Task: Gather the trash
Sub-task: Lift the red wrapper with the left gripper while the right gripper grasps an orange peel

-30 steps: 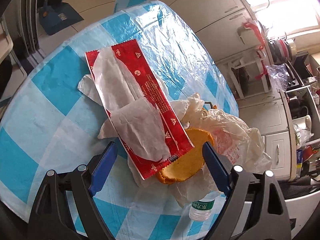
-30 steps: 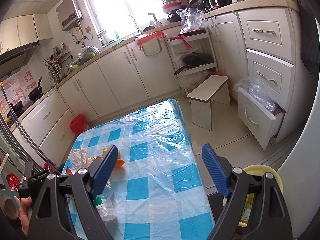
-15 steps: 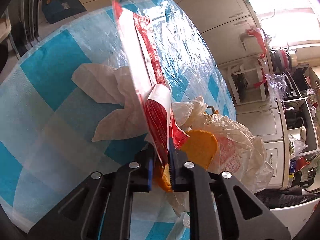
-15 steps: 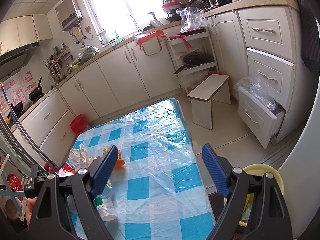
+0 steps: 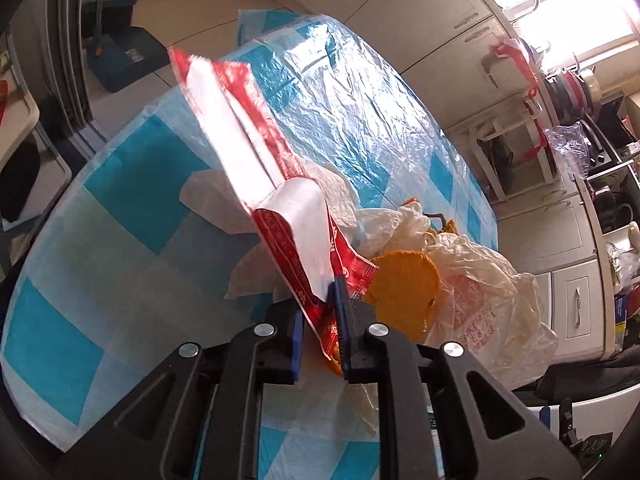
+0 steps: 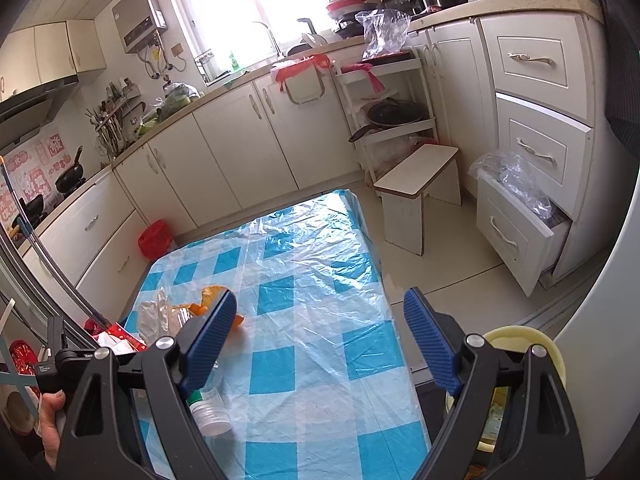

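Observation:
A long red wrapper [image 5: 256,132] with white tissue stuck to it stands tilted up off the blue-checked table [image 5: 132,184]. My left gripper [image 5: 318,302] is shut on the wrapper's lower end; its jaws are opening slightly, with the wrapper still pinched between the blue pads. Under it lie crumpled tissue [image 5: 212,200], an orange peel [image 5: 404,288] and a white plastic bag [image 5: 480,300]. My right gripper [image 6: 320,300] hangs open above the table with nothing between its fingers. In the right wrist view the trash pile [image 6: 160,316] sits at the table's left.
A small plastic bottle [image 6: 210,416] lies near the table's front left. A yellow bin [image 6: 516,340] stands on the floor right of the table. A white stool [image 6: 416,184] and an open drawer [image 6: 516,232] are beyond. A hand [image 6: 52,412] holds the left gripper.
The left gripper shut on the red wrapper's near end and lifted it, so it went from lying flat to standing tilted. The right gripper has not moved.

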A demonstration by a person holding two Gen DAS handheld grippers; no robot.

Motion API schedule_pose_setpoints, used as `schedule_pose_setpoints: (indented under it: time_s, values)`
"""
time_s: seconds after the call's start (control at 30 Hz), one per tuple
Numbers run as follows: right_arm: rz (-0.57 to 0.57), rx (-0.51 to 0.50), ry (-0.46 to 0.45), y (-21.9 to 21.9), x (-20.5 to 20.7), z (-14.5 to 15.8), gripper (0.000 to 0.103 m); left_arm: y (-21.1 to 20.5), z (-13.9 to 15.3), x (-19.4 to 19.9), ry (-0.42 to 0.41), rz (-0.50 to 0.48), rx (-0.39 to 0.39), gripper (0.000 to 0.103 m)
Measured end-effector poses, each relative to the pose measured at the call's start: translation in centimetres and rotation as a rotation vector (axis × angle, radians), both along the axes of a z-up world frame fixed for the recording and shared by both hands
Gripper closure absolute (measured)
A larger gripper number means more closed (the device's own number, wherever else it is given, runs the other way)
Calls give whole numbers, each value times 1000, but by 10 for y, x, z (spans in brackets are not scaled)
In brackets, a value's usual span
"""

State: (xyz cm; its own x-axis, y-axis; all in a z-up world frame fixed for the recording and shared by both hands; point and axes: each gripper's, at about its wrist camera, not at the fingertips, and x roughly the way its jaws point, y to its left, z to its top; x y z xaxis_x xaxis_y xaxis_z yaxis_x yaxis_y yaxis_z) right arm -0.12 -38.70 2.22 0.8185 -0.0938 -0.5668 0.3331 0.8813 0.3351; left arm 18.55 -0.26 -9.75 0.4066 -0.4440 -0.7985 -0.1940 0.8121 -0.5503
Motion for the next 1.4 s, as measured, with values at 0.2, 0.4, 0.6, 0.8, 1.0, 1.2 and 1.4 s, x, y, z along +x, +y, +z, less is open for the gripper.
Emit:
schedule_pose_setpoints:
  time_s: [0.2,0.4,0.6,0.8,1.0,1.2,1.4]
  values:
    - [7,-1,6,1,1,-1,21,9,15,1,-56,7,26,93]
    - [111,-20,-17,22,6,2,21,4,38,-9,-150,-40,57,103]
    - [312,-71,-40,66,17,2,27,0,67,-33,-249,-99,121,103]
    - [549,-80,-45,114,31,1,54,11,82,-64,-318,-135,197,103]
    - [702,-106,9,173,68,-6,56,29,87,-90,-351,-164,239,103]
    - [731,-183,151,212,124,-41,66,41,91,-103,-376,-182,252,103]
    - [687,-190,248,220,167,-67,79,46,92,-110,-392,-194,254,103]
